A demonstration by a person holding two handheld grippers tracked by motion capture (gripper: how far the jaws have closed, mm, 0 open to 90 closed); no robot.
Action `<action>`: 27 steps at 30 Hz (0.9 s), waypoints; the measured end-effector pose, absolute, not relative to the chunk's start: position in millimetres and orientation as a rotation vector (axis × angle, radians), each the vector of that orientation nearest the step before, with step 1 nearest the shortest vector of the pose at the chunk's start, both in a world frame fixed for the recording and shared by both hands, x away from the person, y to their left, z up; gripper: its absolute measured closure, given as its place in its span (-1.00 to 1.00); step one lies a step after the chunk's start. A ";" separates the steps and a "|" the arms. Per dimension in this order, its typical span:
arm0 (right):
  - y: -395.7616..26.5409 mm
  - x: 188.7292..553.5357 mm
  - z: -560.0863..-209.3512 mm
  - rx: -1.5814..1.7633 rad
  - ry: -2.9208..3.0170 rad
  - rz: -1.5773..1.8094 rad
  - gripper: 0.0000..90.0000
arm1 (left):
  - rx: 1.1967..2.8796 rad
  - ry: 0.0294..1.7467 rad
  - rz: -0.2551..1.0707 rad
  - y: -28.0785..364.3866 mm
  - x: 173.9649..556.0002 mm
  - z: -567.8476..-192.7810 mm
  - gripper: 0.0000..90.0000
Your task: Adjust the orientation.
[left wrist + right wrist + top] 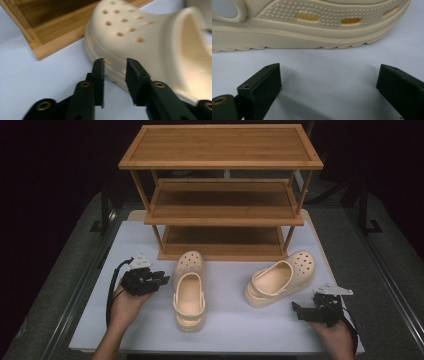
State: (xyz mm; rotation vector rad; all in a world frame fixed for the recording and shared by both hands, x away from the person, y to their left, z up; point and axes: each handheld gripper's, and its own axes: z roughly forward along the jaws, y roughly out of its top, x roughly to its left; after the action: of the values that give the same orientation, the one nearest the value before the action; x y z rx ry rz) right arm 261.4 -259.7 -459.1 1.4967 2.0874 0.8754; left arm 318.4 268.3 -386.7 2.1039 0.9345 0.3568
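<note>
Left gripper: we see the black two-jaw left gripper at the table's left, held in the person's left hand; its jaws are released, a modest gap between them, nothing clamped.
Why it sits there: in the left gripper view the jaw tips point at the thick sole edge of the clog, at or just short of touching it, so we judge that the hand is lining up for a side grasp.
Left clog: the cream foam clog with round holes over the toe lies flat on the white table, toe toward the shelf unit, just right of the left gripper.
Shelf unit: the three-tier bamboo shoe rack stands at the back of the table, all tiers bare; we take it as the likely home for the pair.
Right clog: the matching cream clog lies angled, toe up and to the right, well apart from its mate.
Right gripper: the black right gripper rests low by the table's near right corner, jaws spread wide, holding nothing; its own view looks at that clog's ribbed sole side with bare table between, so we judge it to be waiting.
</note>
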 end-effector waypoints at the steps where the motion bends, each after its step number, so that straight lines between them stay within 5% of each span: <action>1: -259.7 261.4 -459.2 1.497 2.087 0.876 -0.89 | 2.098 0.921 0.349 268.4 313.1 -383.5 0.44; 18: -260.2 261.5 -459.2 1.498 2.088 0.882 -0.89 | 2.120 0.855 0.322 231.1 306.5 -395.1 0.23; 27: -260.2 261.5 -459.2 1.498 2.088 0.882 -0.89 | 2.155 0.826 0.409 235.5 301.7 -387.2 0.65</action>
State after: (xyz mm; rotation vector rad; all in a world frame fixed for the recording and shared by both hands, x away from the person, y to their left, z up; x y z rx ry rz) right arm 261.5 -260.2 -459.2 1.4984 2.0876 0.8818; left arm 301.7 235.5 -387.2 2.1550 0.8257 0.4087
